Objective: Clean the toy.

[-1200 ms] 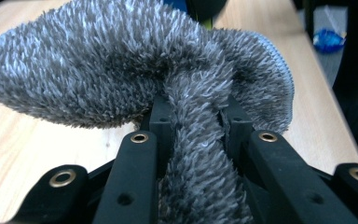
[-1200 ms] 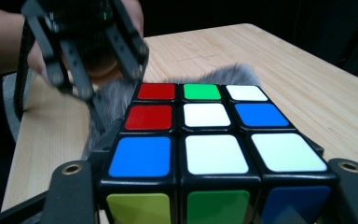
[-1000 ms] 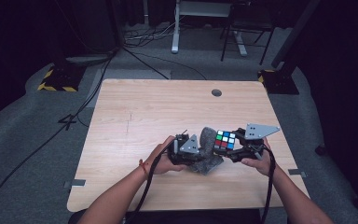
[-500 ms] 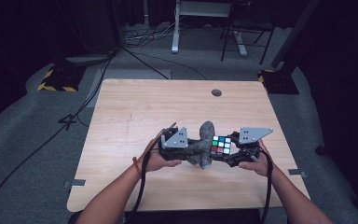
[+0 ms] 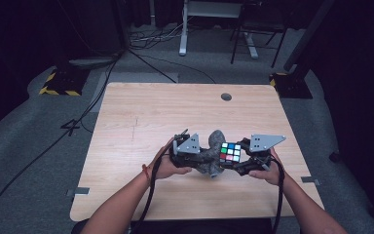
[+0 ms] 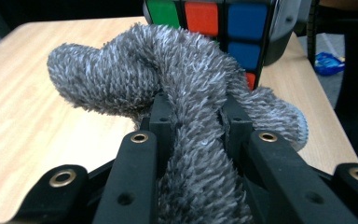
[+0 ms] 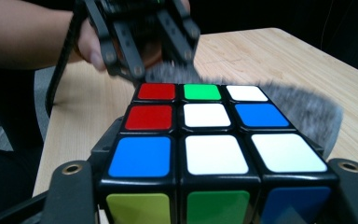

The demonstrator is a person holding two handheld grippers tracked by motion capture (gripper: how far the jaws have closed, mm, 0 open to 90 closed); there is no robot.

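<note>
Grey fuzzy cloth (image 6: 186, 116) is clenched in my left gripper (image 5: 191, 157); I'm wiping gently while my right gripper (image 5: 241, 161) is clamping the cube (image 7: 212, 149) steady.

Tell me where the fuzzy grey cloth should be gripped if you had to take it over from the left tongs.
Grip the fuzzy grey cloth at its free rounded end, the lobe that curls out beyond the left tongs, probably coming from the open table side. That end is thick, unclamped and clear of the puzzle cube, which the right tongs hold close behind the cloth's other side.
</note>
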